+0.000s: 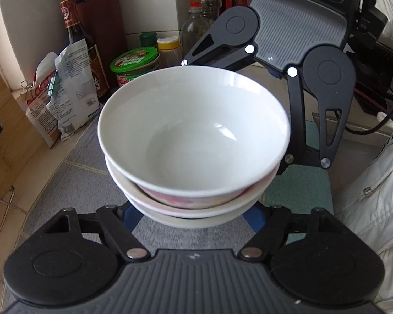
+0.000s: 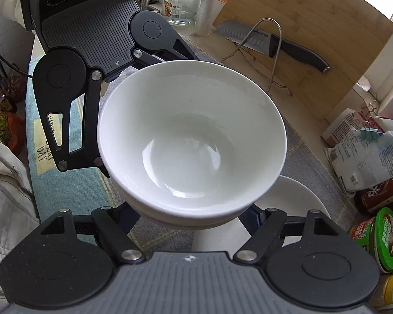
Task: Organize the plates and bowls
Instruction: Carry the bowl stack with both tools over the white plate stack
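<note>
A stack of white bowls [image 1: 194, 130] hangs above the grey cloth, the middle one showing a pink pattern. My left gripper [image 1: 194, 216] is shut on the stack's lower part from the near side, its blue-padded fingers [image 1: 129, 217] hugging the bottom bowl. The right gripper's fingers [image 1: 296, 120] clasp the far side. In the right wrist view the same bowl stack [image 2: 191, 141] fills the middle, with my right gripper [image 2: 191, 217] shut on it and the left gripper's fingers [image 2: 91, 120] opposite. A white plate [image 2: 298, 198] lies on the cloth under the stack's right side.
A dark sauce bottle [image 1: 73, 39], green-lidded jar [image 1: 135, 62], clipped bags [image 1: 63, 91] and more bottles line the wall. A knife [image 2: 275, 41], wire rack [image 2: 269, 52] and wooden board [image 2: 314, 39] lie beyond. A person's pale garment [image 1: 374, 196] is at the side.
</note>
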Available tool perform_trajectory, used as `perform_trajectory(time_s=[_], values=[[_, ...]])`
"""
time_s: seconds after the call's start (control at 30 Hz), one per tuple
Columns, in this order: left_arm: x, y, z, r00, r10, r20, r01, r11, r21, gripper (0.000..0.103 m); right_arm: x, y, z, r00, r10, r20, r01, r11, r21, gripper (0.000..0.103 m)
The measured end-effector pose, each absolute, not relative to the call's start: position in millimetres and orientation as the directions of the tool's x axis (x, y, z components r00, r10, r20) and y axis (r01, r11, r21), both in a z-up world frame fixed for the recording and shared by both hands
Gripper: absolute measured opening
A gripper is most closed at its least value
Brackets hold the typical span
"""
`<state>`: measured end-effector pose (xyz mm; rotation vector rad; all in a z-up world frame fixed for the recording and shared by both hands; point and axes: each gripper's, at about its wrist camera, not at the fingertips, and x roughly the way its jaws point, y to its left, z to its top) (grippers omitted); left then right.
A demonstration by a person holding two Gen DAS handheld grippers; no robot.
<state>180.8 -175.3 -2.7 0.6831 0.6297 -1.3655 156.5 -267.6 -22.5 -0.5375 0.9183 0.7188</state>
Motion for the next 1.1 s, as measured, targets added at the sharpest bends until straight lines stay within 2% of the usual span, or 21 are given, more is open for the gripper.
perform_trajectory(time_s=[0.47,1.1], values=[[201.2,-256.9,-23.0,0.081,-0.668,-0.740,0.994,-0.002,0.111,0.079,174.5,-341.6,-40.5,0.432,0.268,-0.861,-0.679,0.725,-0.115,0.083],[214.4,-275.9,-41.2,0.058,-0.659,-0.750,0.997,0.004,0.073,0.078,186.8,-360.8,-57.5,0.414,0.249,-0.876,-0.654,0.750,-0.096,0.082]])
